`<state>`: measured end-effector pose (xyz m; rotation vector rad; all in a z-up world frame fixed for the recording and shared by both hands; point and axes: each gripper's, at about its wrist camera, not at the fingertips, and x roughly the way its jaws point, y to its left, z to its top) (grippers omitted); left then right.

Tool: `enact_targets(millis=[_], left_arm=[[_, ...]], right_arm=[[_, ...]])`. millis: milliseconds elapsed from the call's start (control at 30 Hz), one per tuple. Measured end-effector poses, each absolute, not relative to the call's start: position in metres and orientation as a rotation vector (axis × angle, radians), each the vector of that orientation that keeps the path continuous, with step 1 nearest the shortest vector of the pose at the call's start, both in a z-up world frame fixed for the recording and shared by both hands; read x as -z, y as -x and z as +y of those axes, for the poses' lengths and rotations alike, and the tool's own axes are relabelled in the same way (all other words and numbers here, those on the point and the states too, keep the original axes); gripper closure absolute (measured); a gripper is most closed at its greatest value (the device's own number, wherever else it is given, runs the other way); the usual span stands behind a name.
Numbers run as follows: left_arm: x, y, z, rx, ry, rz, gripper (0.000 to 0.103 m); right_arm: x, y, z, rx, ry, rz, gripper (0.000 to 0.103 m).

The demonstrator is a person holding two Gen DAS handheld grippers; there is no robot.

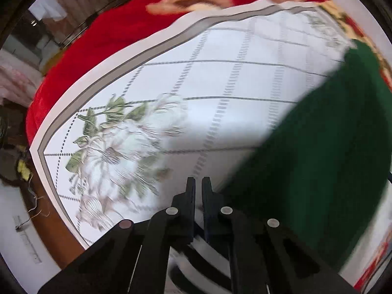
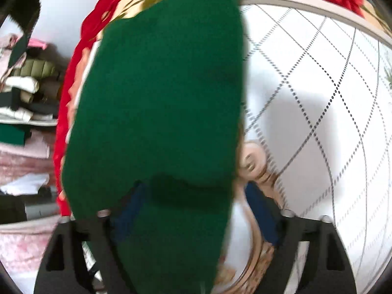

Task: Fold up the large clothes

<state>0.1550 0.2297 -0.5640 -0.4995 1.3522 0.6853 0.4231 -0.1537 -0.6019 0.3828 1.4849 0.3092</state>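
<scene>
A dark green garment [image 1: 318, 152] hangs at the right of the left wrist view, above a white quilted sheet [image 1: 220, 85] with a flower print. My left gripper [image 1: 198, 183] has its fingers nearly together; whether they pinch the garment's edge is not clear. In the right wrist view the green garment [image 2: 159, 98] fills the middle and drapes over my right gripper [image 2: 193, 196]. Its blue-padded fingers [image 2: 259, 210] stand wide apart, with cloth lying between them.
A red floral blanket [image 1: 110, 36] lies under the white sheet [image 2: 318, 98] on the bed. A pile of folded clothes [image 2: 27, 93] sits at the left of the right wrist view. The bed's edge and the floor [image 1: 14, 220] show at lower left.
</scene>
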Motion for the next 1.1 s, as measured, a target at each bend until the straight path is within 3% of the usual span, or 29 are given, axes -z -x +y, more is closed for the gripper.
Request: enact_targets(millis=[100,167,233,333,367,400,433,467,733,900,1033,1067,1100], left_arm=[[0.568,-0.150,0.255,-0.718,0.616,1.374,0.099],[0.554,-0.149,0.260,-0.730,0.586,1.344,0.097],[0.541,-0.149,0.258,-0.717,0.564,1.318,0.094],[0.523,-0.143,0.254,-0.684,0.577,1.257,0.087],[0.518,-0.142,0.251,-0.672,0.585,1.248,0.069],[0.514,-0.141,0.248,-0.667,0.587,1.245,0.036],[0.511,-0.140,0.246,-0.664,0.586,1.236,0.023],[0.504,-0.136,0.244,-0.667,0.578,1.218,0.019],[0.503,-0.104,0.229,-0.720,0.660,1.254,0.019],[0.531,-0.093,0.217,-0.667,0.717,1.318,0.019],[0.557,-0.119,0.222,-0.611,0.753,1.291,0.020],[0.557,-0.123,0.223,-0.619,0.736,1.271,0.033],[0.551,-0.132,0.221,-0.601,0.702,1.211,0.082]], right_arm=[[0.641,-0.438,-0.164,-0.371,-0.585,1.508,0.014],[0.643,-0.445,-0.163,-0.404,-0.639,1.449,0.030],[0.643,-0.446,-0.159,-0.399,-0.650,1.429,0.053],[0.637,-0.433,-0.170,-0.396,-0.721,1.395,0.071],[0.634,-0.427,-0.178,-0.380,-0.752,1.384,0.076],[0.630,-0.423,-0.185,-0.366,-0.778,1.377,0.080],[0.626,-0.413,-0.195,-0.350,-0.811,1.371,0.082],[0.621,-0.401,-0.206,-0.321,-0.826,1.371,0.082],[0.595,-0.244,-0.293,-0.042,-0.863,1.492,0.082],[0.619,-0.169,-0.328,0.009,-0.723,1.721,0.063],[0.610,-0.159,-0.335,-0.042,-0.597,1.719,0.052],[0.607,-0.159,-0.333,-0.058,-0.562,1.716,0.052],[0.605,-0.158,-0.332,-0.073,-0.524,1.717,0.052]])
